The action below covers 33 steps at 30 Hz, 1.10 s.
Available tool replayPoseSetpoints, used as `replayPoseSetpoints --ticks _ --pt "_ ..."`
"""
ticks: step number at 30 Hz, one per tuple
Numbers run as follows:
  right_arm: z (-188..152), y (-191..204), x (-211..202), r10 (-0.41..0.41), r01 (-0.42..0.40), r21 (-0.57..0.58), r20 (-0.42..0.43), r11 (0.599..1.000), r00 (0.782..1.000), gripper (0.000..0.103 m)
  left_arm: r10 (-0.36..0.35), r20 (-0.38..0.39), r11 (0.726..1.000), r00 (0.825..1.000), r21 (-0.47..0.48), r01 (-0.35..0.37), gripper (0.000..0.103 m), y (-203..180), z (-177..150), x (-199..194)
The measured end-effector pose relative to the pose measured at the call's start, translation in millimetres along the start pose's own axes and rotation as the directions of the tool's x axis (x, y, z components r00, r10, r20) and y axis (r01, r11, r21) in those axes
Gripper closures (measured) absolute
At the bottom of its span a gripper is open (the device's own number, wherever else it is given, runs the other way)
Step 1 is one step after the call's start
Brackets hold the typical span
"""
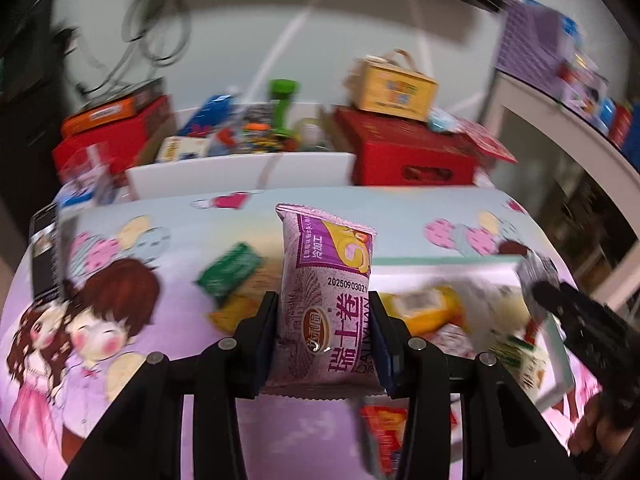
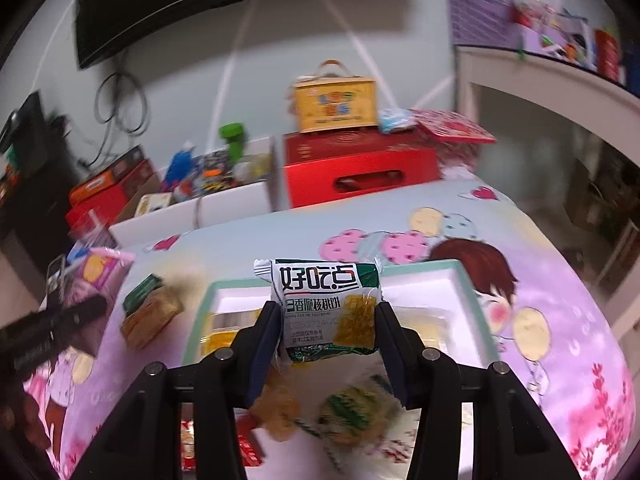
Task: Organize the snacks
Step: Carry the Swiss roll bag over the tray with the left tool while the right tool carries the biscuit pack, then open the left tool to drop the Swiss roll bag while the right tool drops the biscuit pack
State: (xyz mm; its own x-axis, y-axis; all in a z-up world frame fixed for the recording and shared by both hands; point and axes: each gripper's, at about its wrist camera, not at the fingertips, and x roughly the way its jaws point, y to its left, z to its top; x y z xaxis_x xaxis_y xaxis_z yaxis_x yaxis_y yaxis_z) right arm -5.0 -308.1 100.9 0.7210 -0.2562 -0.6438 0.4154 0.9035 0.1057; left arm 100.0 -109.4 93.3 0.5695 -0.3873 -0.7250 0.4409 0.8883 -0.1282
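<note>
My left gripper (image 1: 323, 312) is shut on a purple Swiss-roll snack packet (image 1: 326, 292), held upright above the cartoon-print tablecloth. In the right wrist view my right gripper (image 2: 328, 320) is shut on a white and green walnut-biscuit packet (image 2: 324, 308), held over a white tray with a mint rim (image 2: 474, 296). Yellow packets (image 2: 224, 330) lie in that tray. The same tray (image 1: 560, 364) shows at the right of the left wrist view, with the right gripper (image 1: 568, 312) blurred above it. A green packet (image 1: 230, 272) lies on the cloth.
Beyond the table's far edge stand a white box of mixed items (image 1: 240, 172), a red crate (image 2: 360, 168) with a yellow carry box (image 2: 336, 106) on top, and red boxes (image 1: 108, 136) at the left. Loose snack packets (image 2: 352, 412) lie near the front edge.
</note>
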Motion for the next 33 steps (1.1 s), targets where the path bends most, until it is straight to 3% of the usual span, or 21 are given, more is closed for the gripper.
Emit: replayPoseSetpoints --ticks 8,19,33 --pt "-1.2 -33.1 2.2 -0.027 0.029 0.072 -0.031 0.997 0.999 0.051 0.004 -0.080 0.990 0.997 0.139 0.007 0.059 -51.2 -15.3 25.3" --pt "-12.7 -36.2 27.7 -0.005 0.014 0.072 -0.116 0.997 0.993 0.051 0.085 -0.151 0.988 0.985 0.139 -0.064 0.059 -47.9 -28.0 53.3" --pt "-13.4 -29.1 31.2 -0.005 0.011 0.048 -0.128 0.999 0.992 0.051 -0.044 -0.194 0.989 0.980 0.129 0.070 0.059 -68.4 -36.4 64.5"
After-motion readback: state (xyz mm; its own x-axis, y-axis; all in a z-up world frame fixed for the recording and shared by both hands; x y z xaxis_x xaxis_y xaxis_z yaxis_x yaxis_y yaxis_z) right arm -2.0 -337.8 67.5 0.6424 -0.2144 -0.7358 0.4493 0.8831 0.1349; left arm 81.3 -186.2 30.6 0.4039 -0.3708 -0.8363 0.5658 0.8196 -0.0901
